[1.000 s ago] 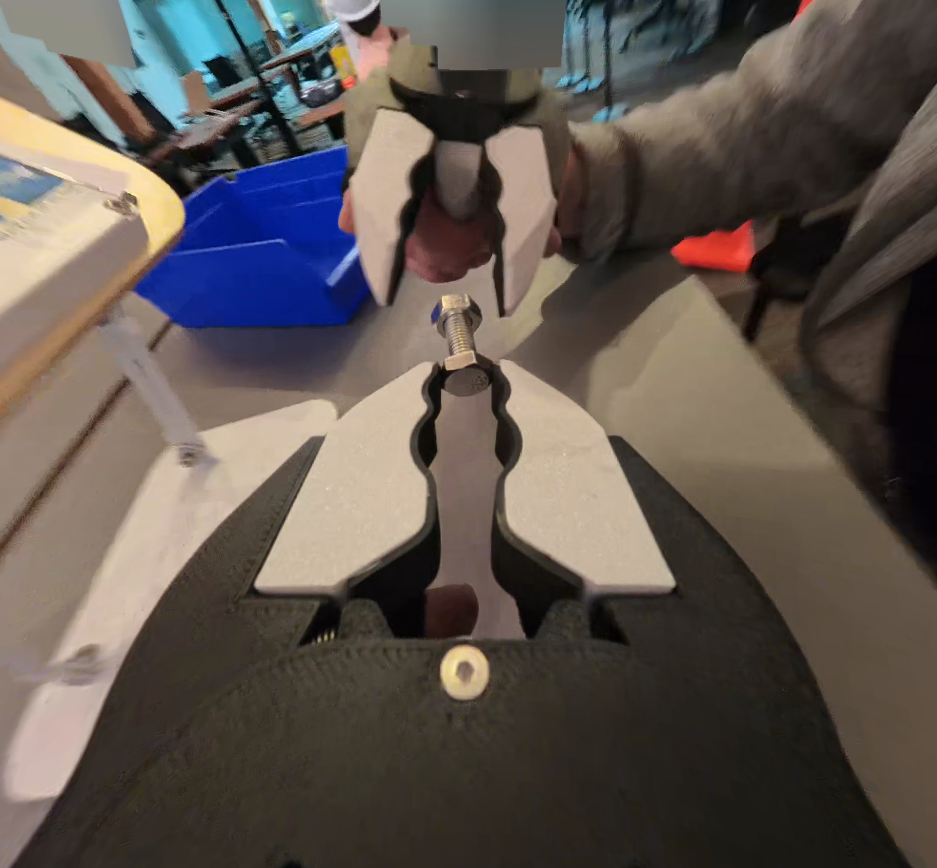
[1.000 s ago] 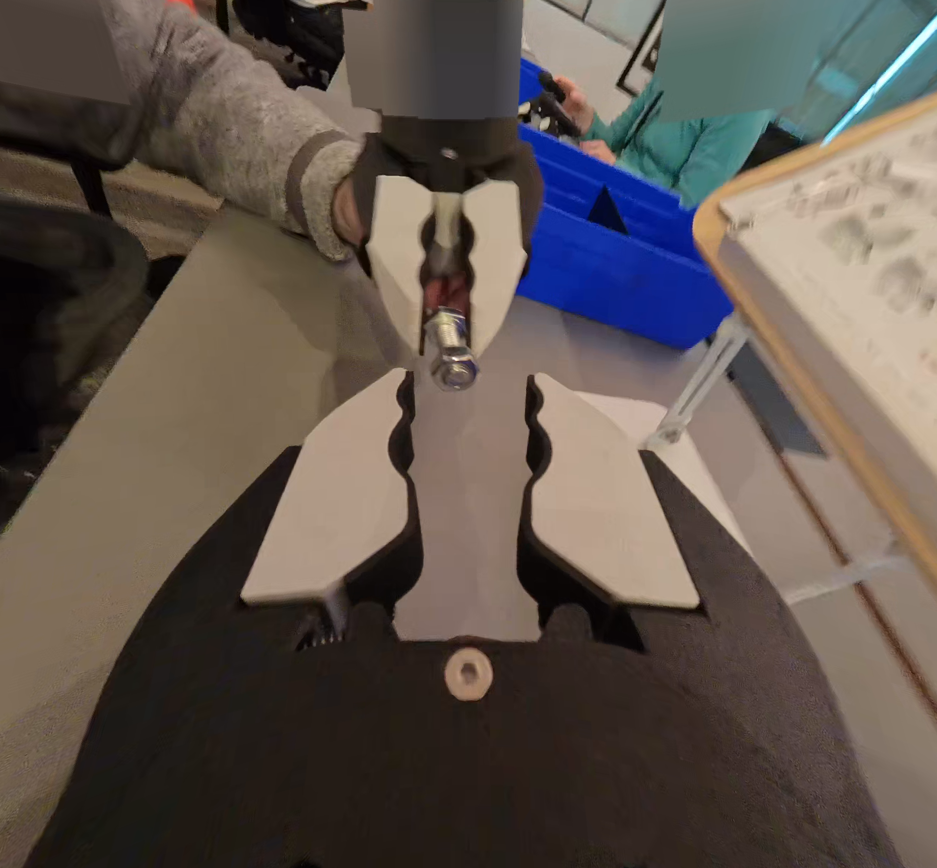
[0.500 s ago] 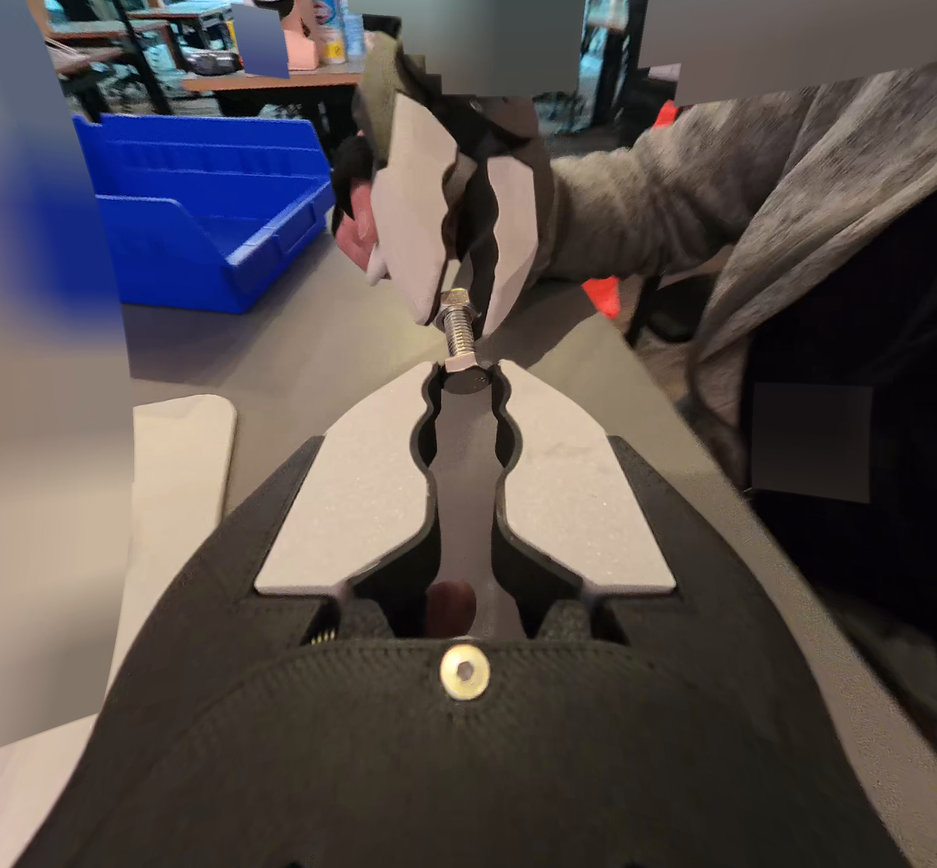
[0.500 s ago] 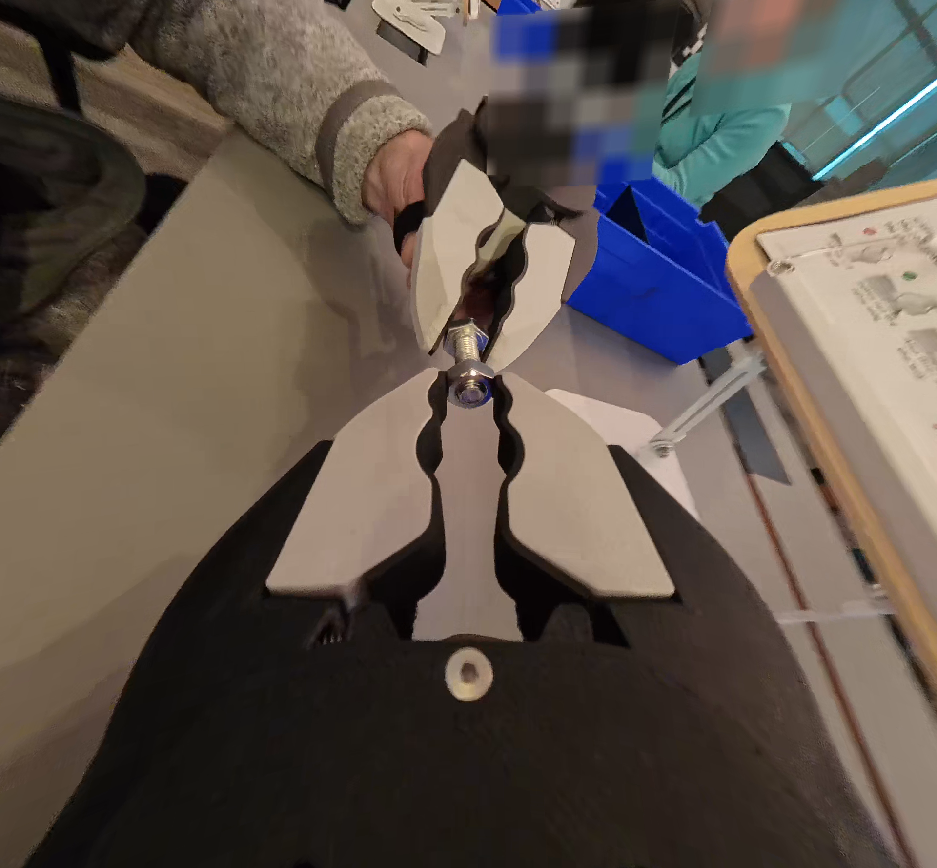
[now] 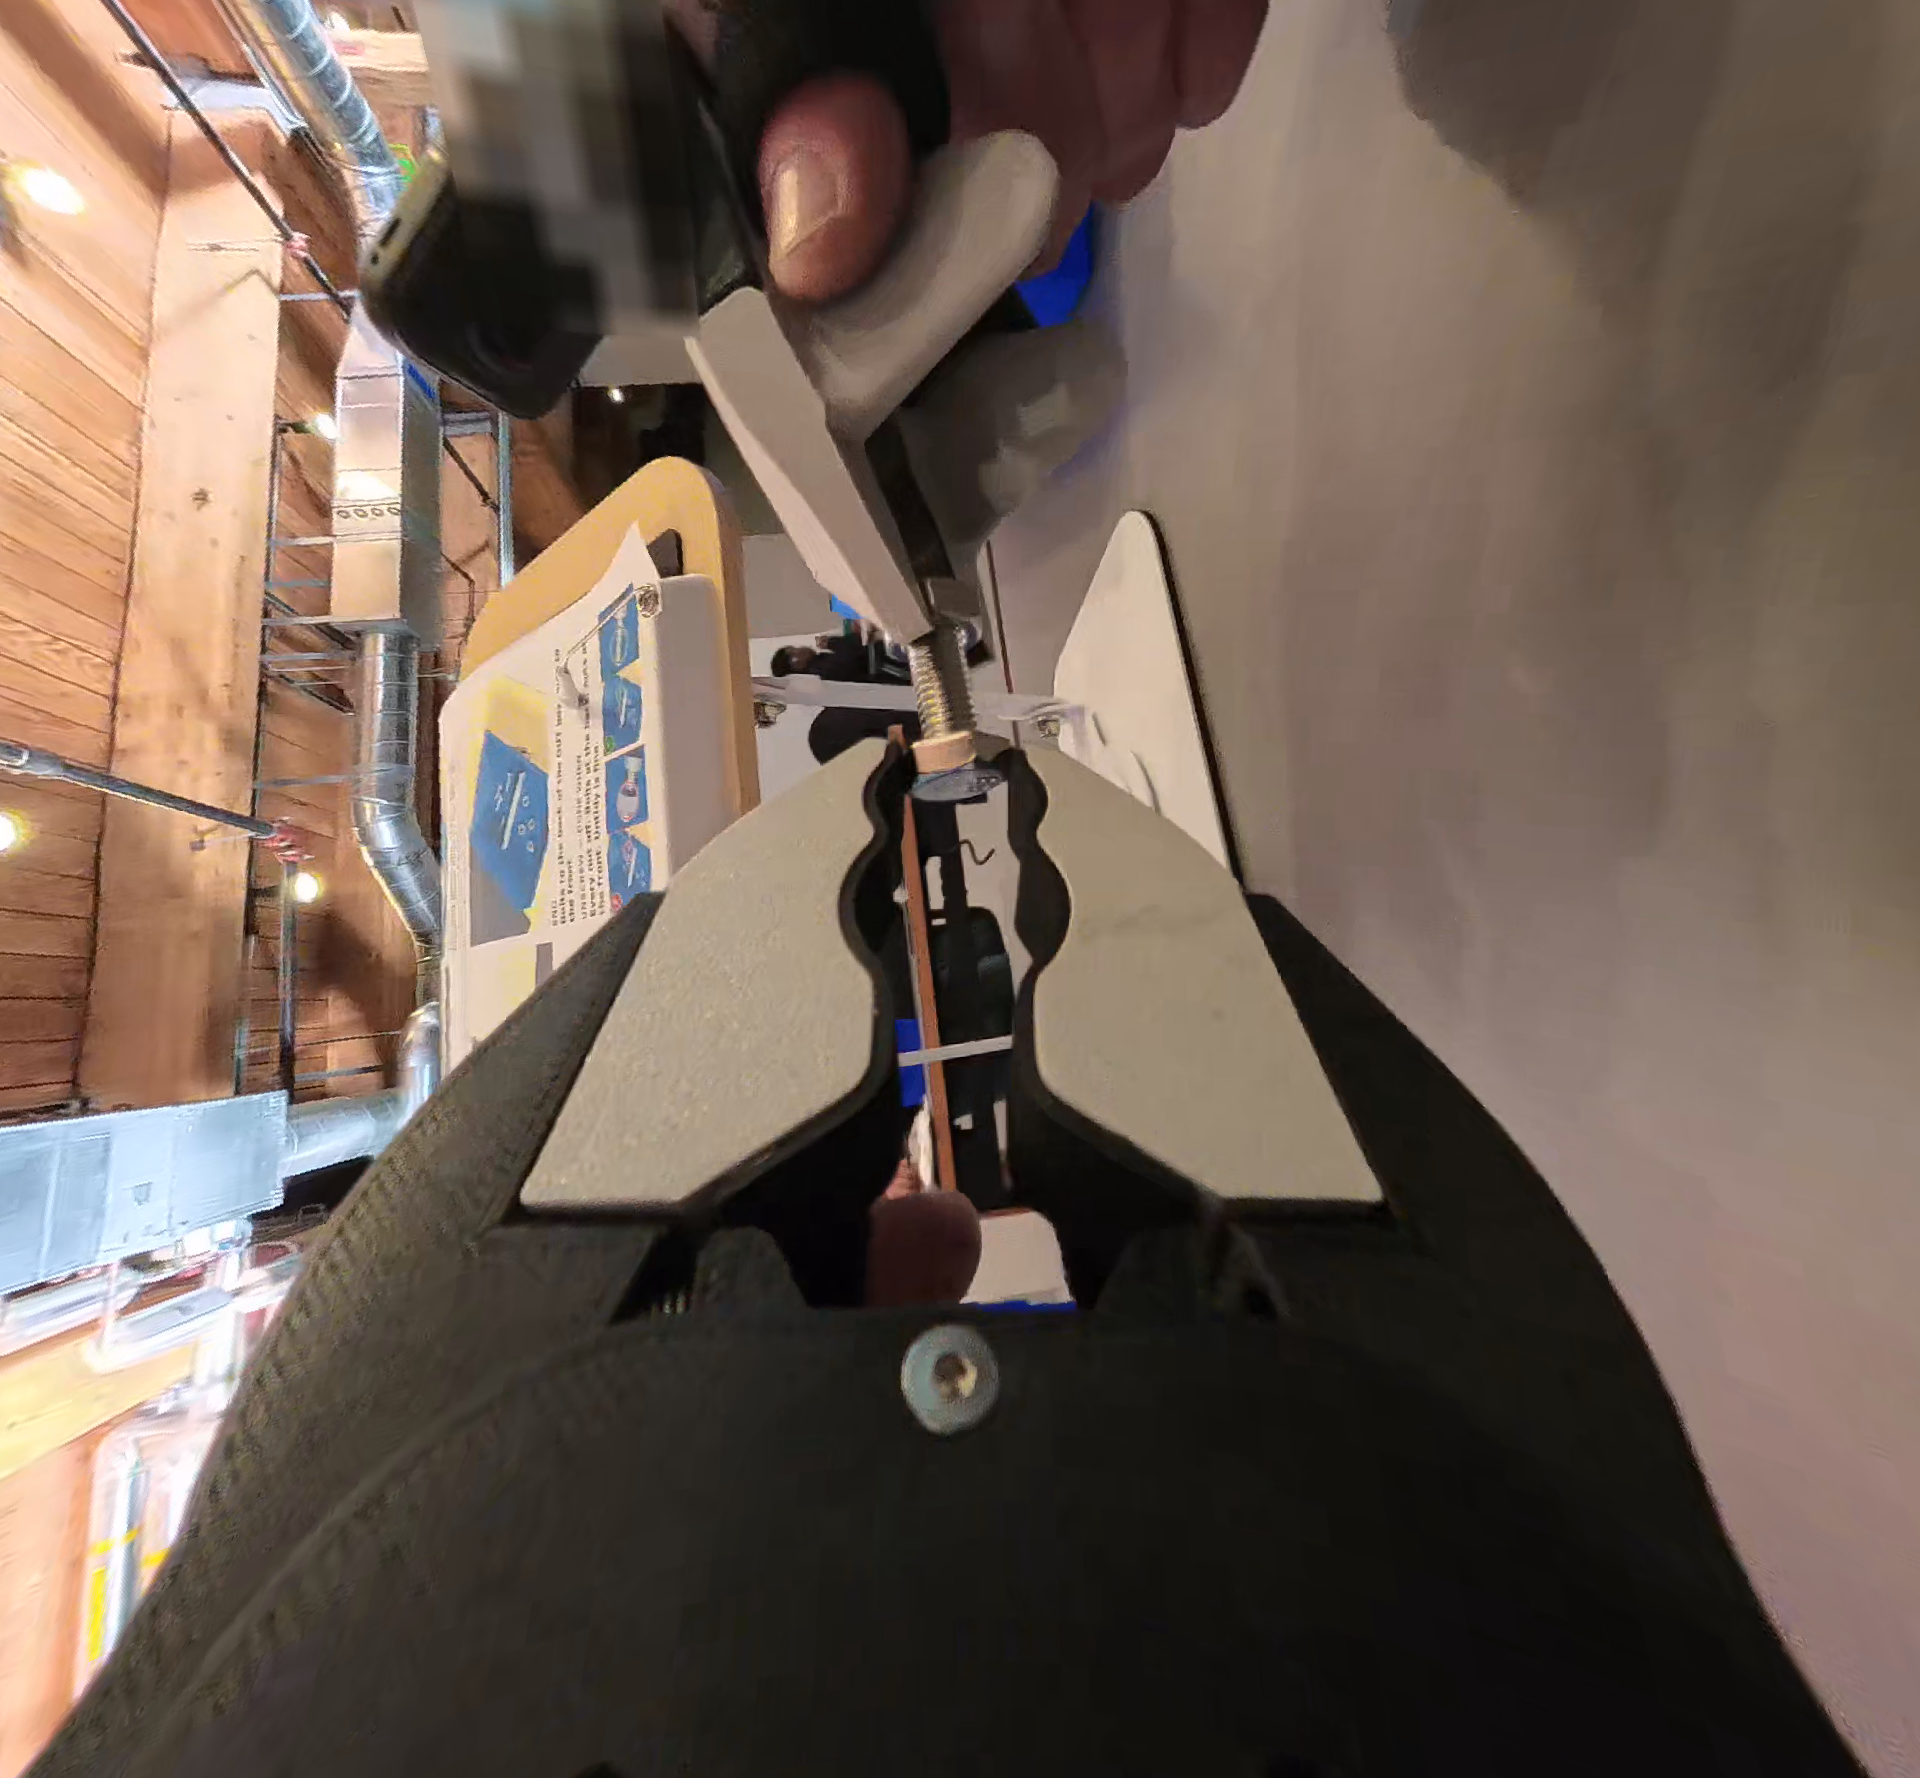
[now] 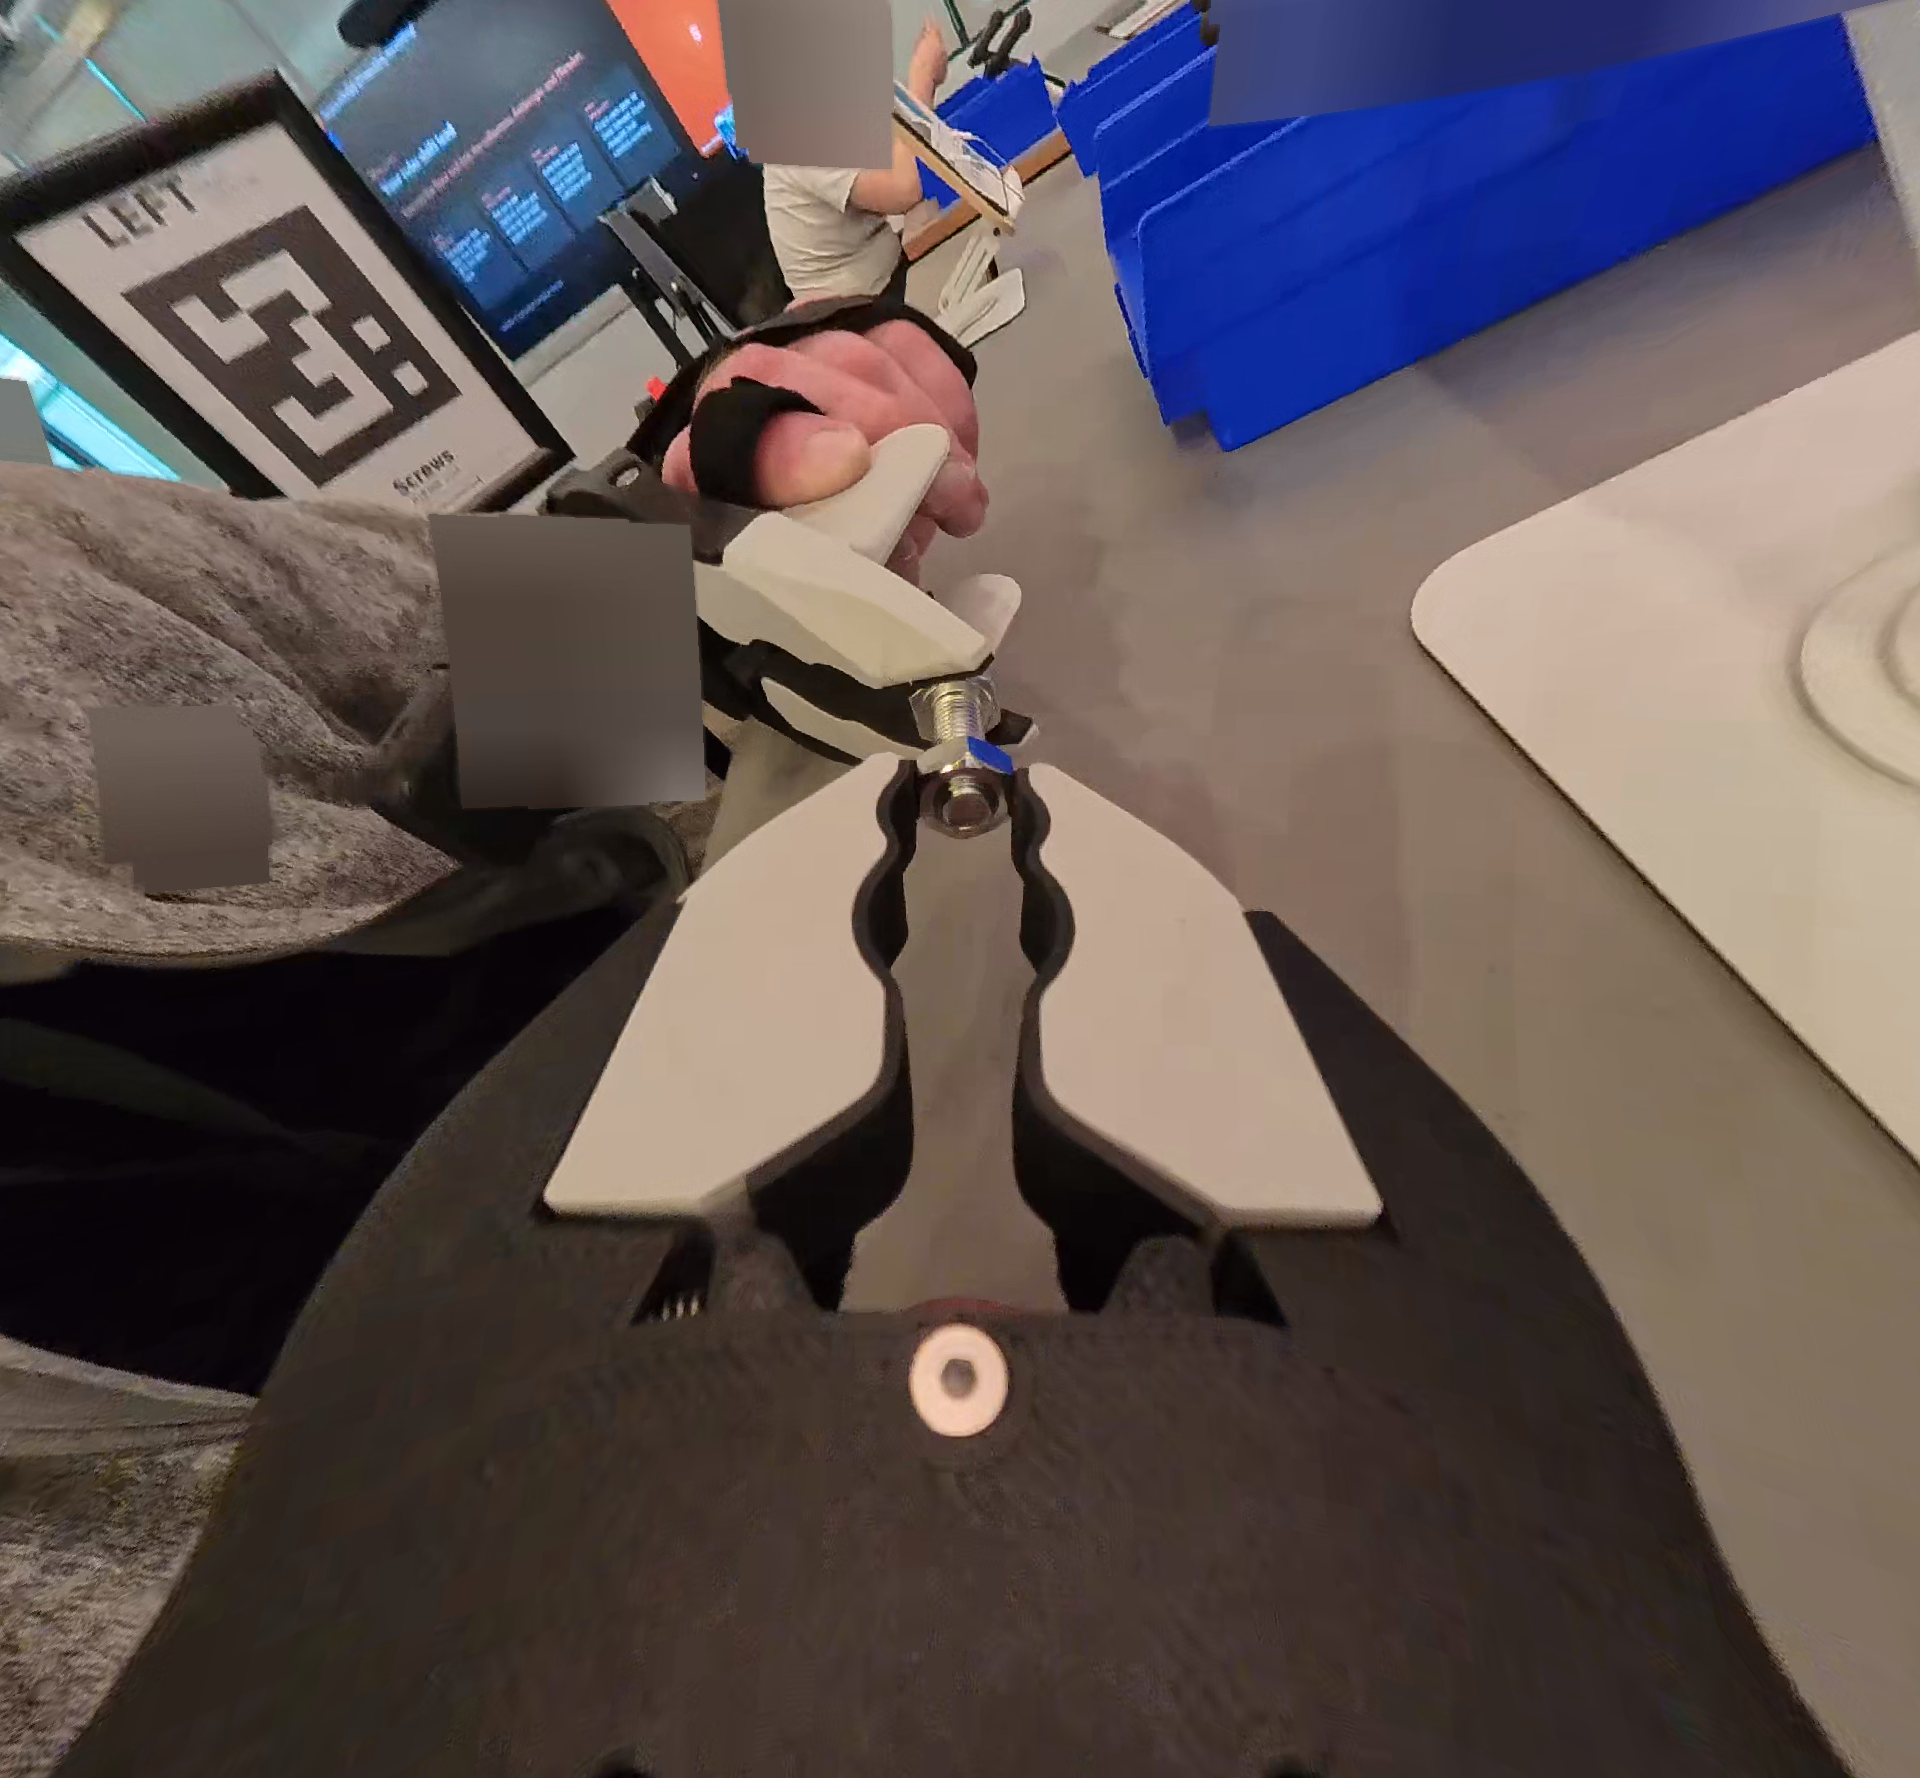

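While both hand-held grippers pinch the same short silver threaded steel bolt (image 6: 954, 720), there is very little metal to share. The left hand-held gripper (image 5: 948, 772) has its 2 grey fingertips closed on the bolt's hex head, and the right hand-held gripper (image 6: 961, 798) is closed on the silver hex nut (image 6: 961, 806) at the opposite end of the thread. Each pad looks pressed on a flat, right at the tip of the jaws.

That tip-only hold is the worry. If the 2 tools are not in line along the bolt's axis, any twist could lever the nut or the head out from between the pads, and the bolt would drop onto the grey surface (image 6: 1299, 689) below and roll. The left view is rolled hard onto its side, so the wrist looks well turned already; a further turn could make the pads ride over the hex corners and slip instead of turning it.

Just beside, the white rounded board (image 6: 1662, 689) lies flat, with blue plastic bins (image 6: 1455, 253) well apart behind. A loose nut could skitter off the surface edge towards the person's grey sleeve (image 6: 208, 585).
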`<action>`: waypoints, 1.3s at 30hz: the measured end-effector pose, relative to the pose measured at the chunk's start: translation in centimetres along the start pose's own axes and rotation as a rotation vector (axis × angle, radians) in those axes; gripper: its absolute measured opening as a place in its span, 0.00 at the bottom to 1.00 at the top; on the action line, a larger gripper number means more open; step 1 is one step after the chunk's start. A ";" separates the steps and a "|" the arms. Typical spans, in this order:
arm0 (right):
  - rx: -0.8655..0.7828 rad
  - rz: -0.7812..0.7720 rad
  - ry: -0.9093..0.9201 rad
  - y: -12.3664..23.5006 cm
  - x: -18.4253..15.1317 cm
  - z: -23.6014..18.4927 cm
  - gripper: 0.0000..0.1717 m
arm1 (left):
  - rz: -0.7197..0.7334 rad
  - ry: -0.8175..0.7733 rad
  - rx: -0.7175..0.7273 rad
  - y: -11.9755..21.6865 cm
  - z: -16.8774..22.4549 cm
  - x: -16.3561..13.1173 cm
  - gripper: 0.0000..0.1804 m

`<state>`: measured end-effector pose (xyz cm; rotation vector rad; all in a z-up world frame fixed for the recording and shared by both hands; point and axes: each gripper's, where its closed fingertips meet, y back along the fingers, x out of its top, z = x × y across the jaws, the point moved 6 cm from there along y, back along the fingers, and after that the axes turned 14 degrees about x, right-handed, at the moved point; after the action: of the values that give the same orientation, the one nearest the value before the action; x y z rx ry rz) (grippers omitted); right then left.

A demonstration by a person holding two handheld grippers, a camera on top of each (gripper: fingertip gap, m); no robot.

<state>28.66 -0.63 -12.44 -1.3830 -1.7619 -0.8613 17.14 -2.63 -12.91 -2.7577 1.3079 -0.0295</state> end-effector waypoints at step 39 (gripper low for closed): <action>0.092 -0.021 -0.062 -0.1 0.1 -0.8 0.10 | 0.072 -0.003 0.006 0.6 -0.4 1.1 0.10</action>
<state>28.69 -1.28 -11.97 -1.3457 -1.8427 -0.7461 17.33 -3.89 -12.57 -2.7030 1.4028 -0.0246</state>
